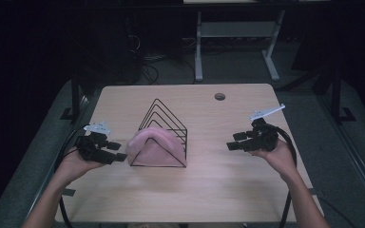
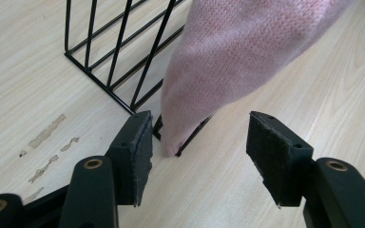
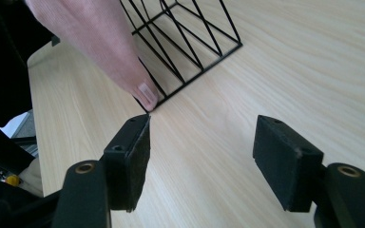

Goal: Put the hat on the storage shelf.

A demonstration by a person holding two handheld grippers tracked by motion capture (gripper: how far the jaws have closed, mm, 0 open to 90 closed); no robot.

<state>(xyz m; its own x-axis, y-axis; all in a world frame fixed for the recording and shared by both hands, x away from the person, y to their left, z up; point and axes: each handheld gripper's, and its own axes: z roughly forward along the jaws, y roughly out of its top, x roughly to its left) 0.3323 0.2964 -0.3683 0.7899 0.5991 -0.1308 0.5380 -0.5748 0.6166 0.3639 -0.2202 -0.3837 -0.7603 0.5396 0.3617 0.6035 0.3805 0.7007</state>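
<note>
Worktop (image 1: 228,190) of pale wood grain carries everything here. At the left, the left hand-held gripper (image 1: 116,151) rests low, its jaws spread apart and empty; in the left gripper view the two pads (image 2: 138,152) frame the bottom corner of the soft pink knitted cloth (image 2: 237,52) — close to it, not touching. That cloth (image 1: 153,145) is draped over the near end of the black triangular wire rack (image 1: 168,121), hanging down both sloping sides, with its lower edges reaching the rack's base rail. The rack stands upright in the middle of the worktop. Further right, well apart from the rack, the right hand-held gripper (image 1: 233,141) hovers with jaws likewise apart and nothing between them; the right gripper view shows the cloth's other corner, with a small label, ahead of it.

Judging by this, the step in hand is the approach to the cloth. Next, the left hand-held gripper would need to move forward and pinch the hanging corner — without snagging the wire.
</note>
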